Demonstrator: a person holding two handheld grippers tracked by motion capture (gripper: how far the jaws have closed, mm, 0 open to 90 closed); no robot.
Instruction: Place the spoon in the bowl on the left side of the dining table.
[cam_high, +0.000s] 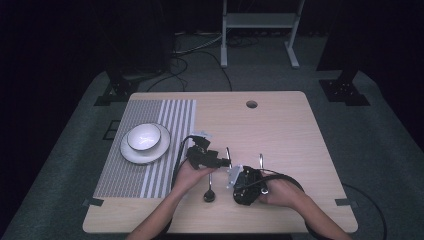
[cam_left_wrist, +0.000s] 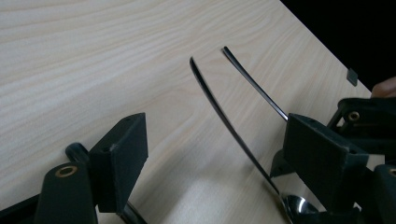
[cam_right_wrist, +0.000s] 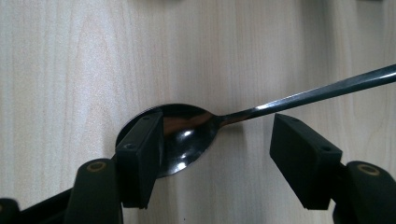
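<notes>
Right gripper (cam_right_wrist: 217, 154) had its black jaws standing wide apart, low over the bowl and neck of a shiny steel spoon (cam_right_wrist: 187, 135) lying flat on the pale wood table (cam_right_wrist: 56, 56); one pad sat over the bowl's edge, the other off to the far side of the handle, nothing pinched yet. In the high view this right gripper (cam_high: 245, 186) was near the table's front edge, held in the person's right hand (cam_high: 280, 192).

Left gripper (cam_left_wrist: 217, 154) was also wide open and holding nothing, with two thin curved metal handles (cam_left_wrist: 224, 116) running away between its pads across the bare wood. From above, the left gripper (cam_high: 202, 157) sat just left of the other one, and a dark-handled utensil (cam_high: 209, 192) lay just in front of it.

Further out, a white bowl (cam_high: 143, 137) stood on a white plate (cam_high: 131, 155) on a grey striped placemat (cam_high: 165, 115) at the table's left, well apart from the cutlery.

Judged progress: early. Crockery looked set, cutlery not placed, no piece lifted. Left to do: close on the spoon, carry it across to the setting, then the other pieces.
</notes>
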